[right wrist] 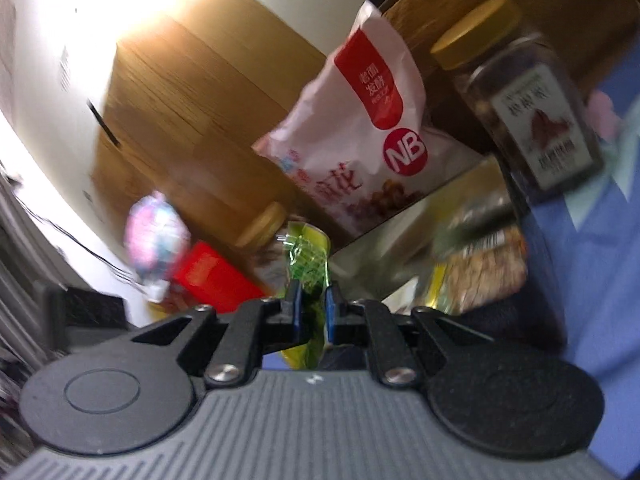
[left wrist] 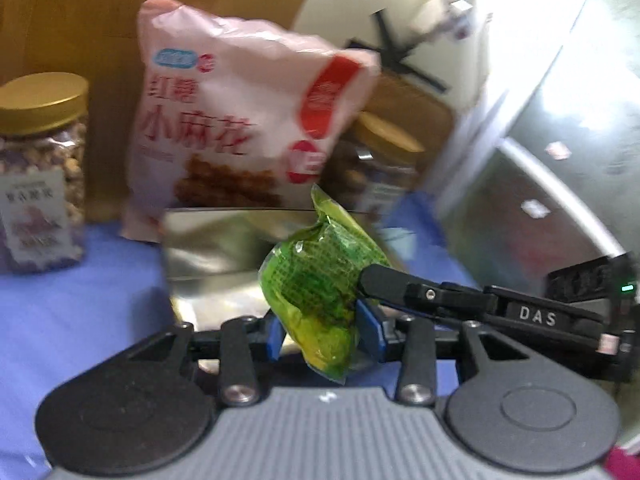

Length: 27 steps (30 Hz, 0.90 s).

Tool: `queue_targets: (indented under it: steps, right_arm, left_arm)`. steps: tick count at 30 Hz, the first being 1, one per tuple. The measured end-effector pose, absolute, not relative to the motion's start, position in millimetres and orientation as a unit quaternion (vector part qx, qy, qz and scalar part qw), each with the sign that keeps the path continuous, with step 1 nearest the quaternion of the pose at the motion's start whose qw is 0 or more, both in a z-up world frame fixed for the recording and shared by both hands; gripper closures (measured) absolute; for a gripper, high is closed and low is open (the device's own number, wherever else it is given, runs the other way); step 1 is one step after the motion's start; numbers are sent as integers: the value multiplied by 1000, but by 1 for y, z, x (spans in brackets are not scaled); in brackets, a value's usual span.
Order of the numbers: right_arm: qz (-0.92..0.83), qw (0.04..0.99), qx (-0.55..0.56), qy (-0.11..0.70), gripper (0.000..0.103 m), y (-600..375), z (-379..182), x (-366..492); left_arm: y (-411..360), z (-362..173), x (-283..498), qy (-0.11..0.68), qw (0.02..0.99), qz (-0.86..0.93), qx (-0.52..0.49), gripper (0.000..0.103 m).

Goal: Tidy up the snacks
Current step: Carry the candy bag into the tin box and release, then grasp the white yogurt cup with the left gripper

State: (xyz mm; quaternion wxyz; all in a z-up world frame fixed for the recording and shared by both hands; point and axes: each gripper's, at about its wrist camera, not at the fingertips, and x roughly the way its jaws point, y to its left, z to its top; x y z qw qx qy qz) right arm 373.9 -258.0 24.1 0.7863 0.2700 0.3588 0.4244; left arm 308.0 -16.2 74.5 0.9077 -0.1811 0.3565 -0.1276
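The left gripper (left wrist: pixel 326 330) had its fingers closed on a green snack packet (left wrist: pixel 320 292). The right gripper (right wrist: pixel 314 314) pinched the packet's other end. Behind stood a metal tray (left wrist: pixel 224 236) and a pink bag (left wrist: pixel 240 120) marked "NB". Two gold-lidded jars (left wrist: pixel 42 172) held nuts; their labels were blurred.

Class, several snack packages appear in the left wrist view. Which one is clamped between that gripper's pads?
The small green plastic packet, pinched by the left gripper. The big pink-white bag and the gold-lidded clear jar stand behind, untouched.
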Motion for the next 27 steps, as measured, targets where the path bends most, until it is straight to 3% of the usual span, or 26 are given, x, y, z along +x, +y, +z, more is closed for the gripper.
queue_targets:
  steps: [5, 9, 17, 19, 22, 27]
  right_arm:
    - [398, 839, 158, 336, 83, -224, 19, 380]
    - [351, 883, 71, 302, 65, -213, 15, 375]
    - [365, 882, 103, 280, 63, -249, 31, 333]
    - [385, 871, 110, 284, 50, -255, 33, 313]
    - [426, 846, 101, 305, 44, -256, 25, 280]
    - [467, 818, 61, 330, 43, -248, 11, 225]
  left_arm:
    - [-13, 58, 330, 370, 915, -79, -142, 56]
    - [-14, 56, 333, 352, 930, -38, -97, 53]
    - [-11, 75, 273, 325, 937, -60, -111, 47]
    - [-6, 76, 247, 319, 937, -69, -121, 45]
    - [0, 69, 214, 330, 930, -82, -137, 45]
    - [-3, 51, 170, 357, 918, -101, -142, 45]
